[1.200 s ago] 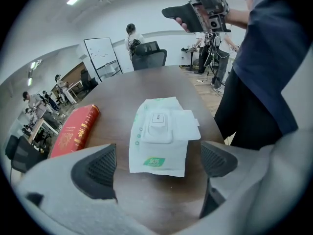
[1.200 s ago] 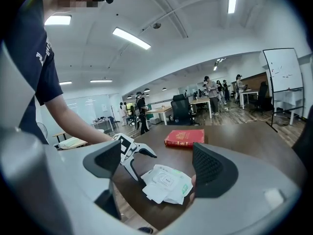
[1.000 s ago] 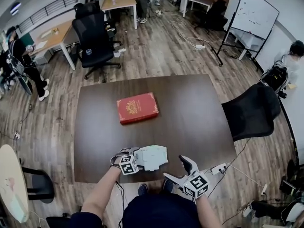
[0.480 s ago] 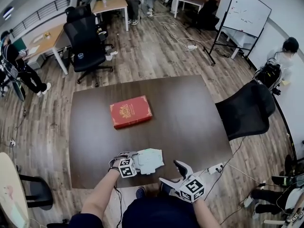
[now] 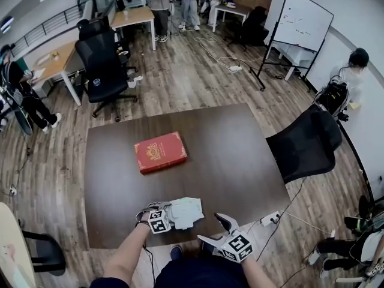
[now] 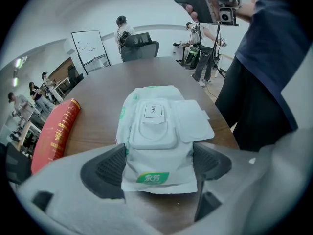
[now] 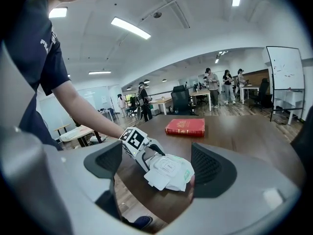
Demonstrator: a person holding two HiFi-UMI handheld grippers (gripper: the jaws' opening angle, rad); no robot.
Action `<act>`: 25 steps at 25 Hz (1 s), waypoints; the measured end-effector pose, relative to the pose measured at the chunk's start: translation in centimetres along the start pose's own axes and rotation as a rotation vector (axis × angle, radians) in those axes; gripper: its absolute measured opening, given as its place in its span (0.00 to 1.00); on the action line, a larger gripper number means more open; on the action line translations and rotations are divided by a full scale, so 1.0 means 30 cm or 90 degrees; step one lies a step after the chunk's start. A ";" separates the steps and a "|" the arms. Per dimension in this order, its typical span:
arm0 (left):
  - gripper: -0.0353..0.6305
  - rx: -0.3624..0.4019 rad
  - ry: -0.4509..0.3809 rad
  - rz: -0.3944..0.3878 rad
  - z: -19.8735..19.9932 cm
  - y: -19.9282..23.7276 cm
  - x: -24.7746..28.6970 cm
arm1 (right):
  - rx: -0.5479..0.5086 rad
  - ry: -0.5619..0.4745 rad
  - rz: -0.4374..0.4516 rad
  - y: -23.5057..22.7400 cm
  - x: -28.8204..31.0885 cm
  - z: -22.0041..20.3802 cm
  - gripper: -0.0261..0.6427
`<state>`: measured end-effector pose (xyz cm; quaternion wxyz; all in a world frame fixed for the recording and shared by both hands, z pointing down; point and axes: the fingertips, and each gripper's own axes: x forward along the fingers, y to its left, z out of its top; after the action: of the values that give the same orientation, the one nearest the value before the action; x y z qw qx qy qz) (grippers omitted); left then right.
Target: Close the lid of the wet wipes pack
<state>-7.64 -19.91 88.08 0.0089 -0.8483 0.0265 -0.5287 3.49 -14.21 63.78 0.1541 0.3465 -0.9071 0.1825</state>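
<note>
The white wet wipes pack [image 5: 186, 212] lies on the dark table at its near edge. Its plastic lid [image 6: 194, 121] is swung open to the right, beside the sticker marked OPEN. My left gripper [image 5: 170, 215] points steeply down over the pack's near end [image 6: 156, 177]. Its jaws are closing, and both pads touch the pack's sides. My right gripper [image 5: 211, 228] hangs off the table's near edge, right of the pack, open with nothing between its fingers. In the right gripper view the pack [image 7: 168, 171] lies ahead between the wide jaws [image 7: 159, 165].
A red book [image 5: 159, 152] lies in the middle of the brown table [image 5: 234, 155]. A black office chair [image 5: 306, 146] stands at the table's right side, another [image 5: 102, 62] beyond the far edge. People stand around the room's far end.
The head view has shifted, so the table sits a little further left. Both grippers have stayed at the near edge, the left one still over the pack.
</note>
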 end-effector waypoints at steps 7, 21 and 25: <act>0.68 -0.001 0.004 0.006 -0.003 0.008 0.006 | -0.081 0.070 0.010 0.024 0.064 -0.095 0.71; 0.67 -0.004 0.004 0.010 -0.006 0.016 0.009 | -0.165 0.189 0.035 -0.013 0.290 -0.288 0.70; 0.67 -0.001 0.005 0.012 -0.001 0.013 0.006 | -0.247 0.246 0.033 -0.031 0.331 -0.360 0.70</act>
<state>-7.61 -20.31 88.23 0.0131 -0.8458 0.0353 -0.5321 -1.30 -15.82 77.59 0.3829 0.2461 -0.8875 0.0718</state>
